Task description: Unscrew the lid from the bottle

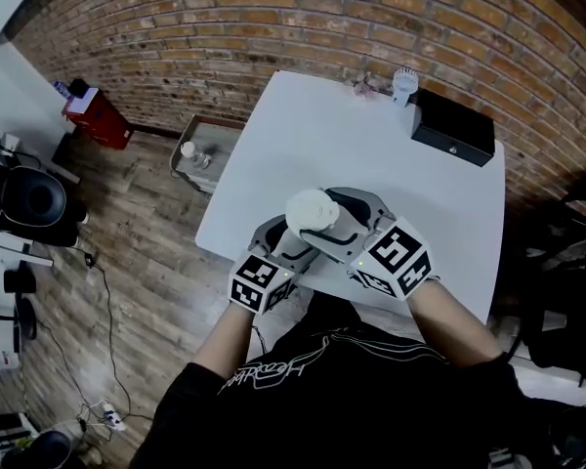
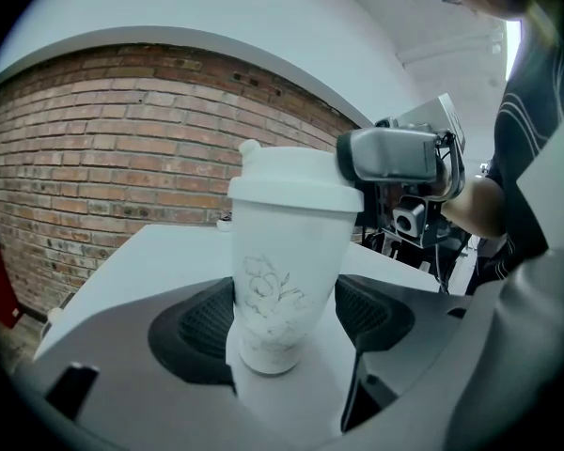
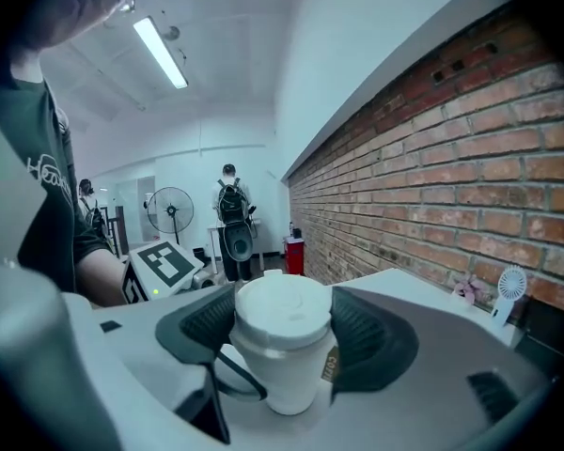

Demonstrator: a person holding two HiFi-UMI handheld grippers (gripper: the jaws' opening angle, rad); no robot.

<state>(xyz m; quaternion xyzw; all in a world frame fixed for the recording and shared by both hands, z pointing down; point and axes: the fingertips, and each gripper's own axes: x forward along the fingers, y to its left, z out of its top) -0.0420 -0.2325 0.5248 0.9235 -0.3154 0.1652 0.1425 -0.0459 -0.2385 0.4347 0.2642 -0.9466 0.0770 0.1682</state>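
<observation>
Bottle [image 2: 287, 280] upright on table [image 1: 371, 145], near my edge. Left gripper [image 2: 284, 322] pinching lower body; right gripper [image 3: 284, 332] clamped round lid [image 3: 282, 308]. I judge it light, smooth-walled, slippery, maybe squashable: hold body firmly low, turn lid by rim.

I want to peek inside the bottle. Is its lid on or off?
On. The white lid caps the top of the bottle in both gripper views, with no gap showing between them.
</observation>
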